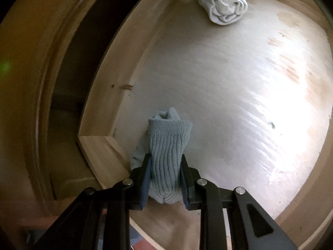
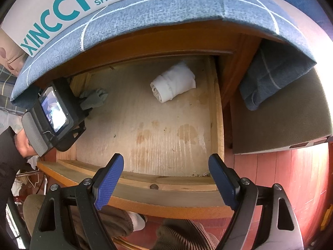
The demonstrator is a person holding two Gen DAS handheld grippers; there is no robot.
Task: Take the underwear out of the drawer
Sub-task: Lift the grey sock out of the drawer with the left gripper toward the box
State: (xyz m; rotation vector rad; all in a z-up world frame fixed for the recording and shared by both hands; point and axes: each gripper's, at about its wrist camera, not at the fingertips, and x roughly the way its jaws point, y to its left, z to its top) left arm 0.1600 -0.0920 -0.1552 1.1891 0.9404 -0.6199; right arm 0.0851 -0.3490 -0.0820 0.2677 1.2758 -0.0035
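Left wrist view shows the left gripper (image 1: pixel 165 166) clamped on a grey-blue ribbed bundle (image 1: pixel 166 145) of rolled cloth, its pads pressing both flanks, so the piece runs straight out along the fingers with its folded cuff end pointing away from the claw; whether it has left the drawer (image 1: pixel 100 108) floor cannot be told. The bundle sits in the drawer's near-left corner, hard by the side wall and the front rail, so the coming lift looks to be a matter of rising clear of that corner rather than sliding sideways. A white roll (image 1: pixel 220 4) lies well apart near the drawer's back edge, its long axis slanted across the floor with the spiral end facing the front. In the right wrist view the right gripper (image 2: pixel 166 179) hovers with jaws wide apart and nothing between them above the front rail; it seems the nearer hand for the white roll. Behind, on a blue checked cloth (image 2: pixel 166 10), a white shoebox (image 2: pixel 62 0) reads "XINCCI VOGUE SHOES" in teal
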